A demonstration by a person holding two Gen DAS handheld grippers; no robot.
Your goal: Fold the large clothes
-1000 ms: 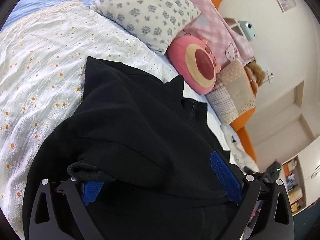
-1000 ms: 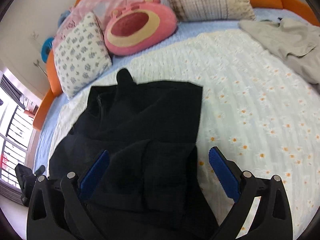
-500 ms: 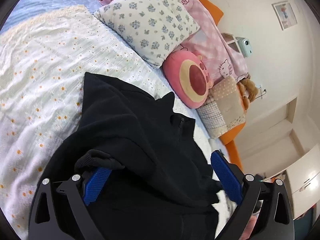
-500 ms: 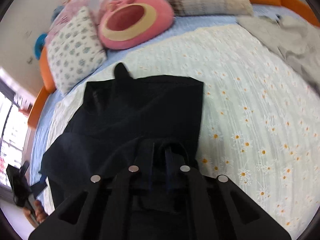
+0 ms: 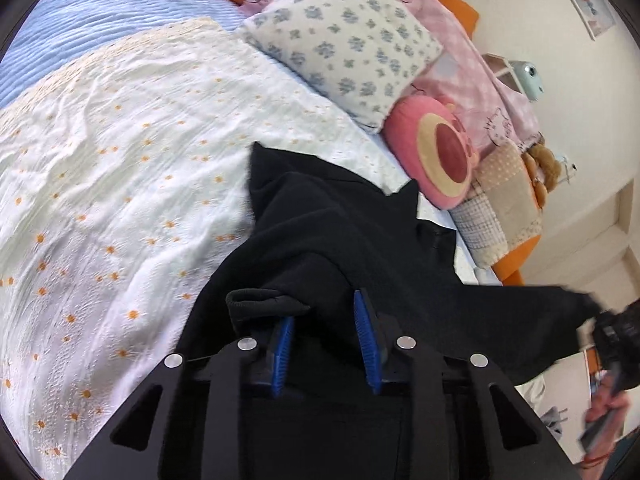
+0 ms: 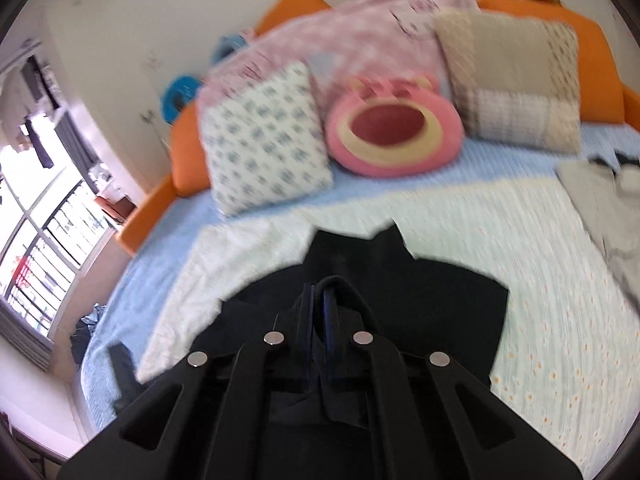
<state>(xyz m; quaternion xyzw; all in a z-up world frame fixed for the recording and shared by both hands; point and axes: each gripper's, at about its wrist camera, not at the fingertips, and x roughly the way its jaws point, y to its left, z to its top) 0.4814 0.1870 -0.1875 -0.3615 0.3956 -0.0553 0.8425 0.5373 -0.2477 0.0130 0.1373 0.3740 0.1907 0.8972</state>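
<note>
Left gripper (image 5: 324,336) jaws are closing around bunched black jacket (image 5: 340,240) fabric on the daisy bedspread (image 5: 120,152). Right gripper (image 6: 318,312) pinches the jacket's hem.

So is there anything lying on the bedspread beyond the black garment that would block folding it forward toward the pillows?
Nothing visible does. The daisy bedspread is bare between the black garment and the floral pillow. A grey garment lies off to the side, apart from it.

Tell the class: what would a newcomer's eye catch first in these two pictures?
The black garment sprawled on the daisy-print bedspread, bunched at its near edge between both grippers' blue pads. Behind it, the round pink plush cushion sits among the pillows against the orange headboard.
</note>
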